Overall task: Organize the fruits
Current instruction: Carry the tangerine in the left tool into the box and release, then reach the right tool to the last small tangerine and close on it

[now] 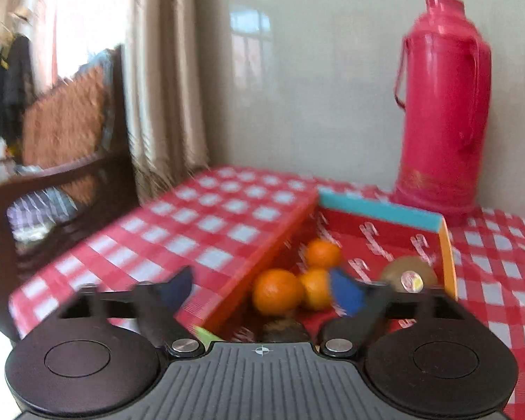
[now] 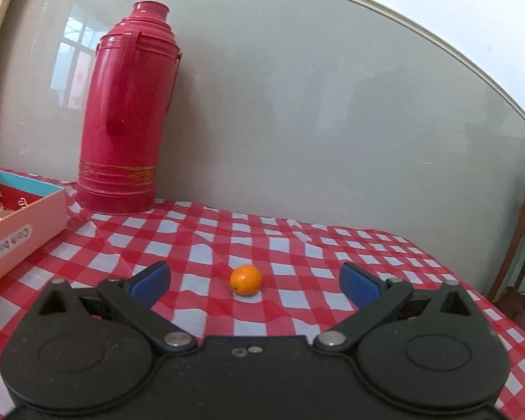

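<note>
Red-white check tablecloth (image 2: 297, 241) on table, grey wall behind, red flask (image 2: 126, 112) upper left of right wrist view. 1 small orange (image 2: 245, 280) alone on cloth, frame centre, straight ahead between wide-spread fingers of right gripper (image 2: 255, 283); not touched. Round, no long axis. Right hand nearer. Left gripper (image 1: 262, 288), fingers wide, holds nothing, hovers over red box (image 1: 381, 206) with 3 oranges (image 1: 278, 292) and kiwi (image 1: 407, 274) inside. Likely next: right closes on lone orange.

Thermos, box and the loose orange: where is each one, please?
Thermos (image 2: 129, 112), right wrist view, middle of body.
Box (image 1: 378, 206), left wrist view, blue far rim.
Loose orange (image 2: 246, 279), right wrist view, centre of peel.
</note>
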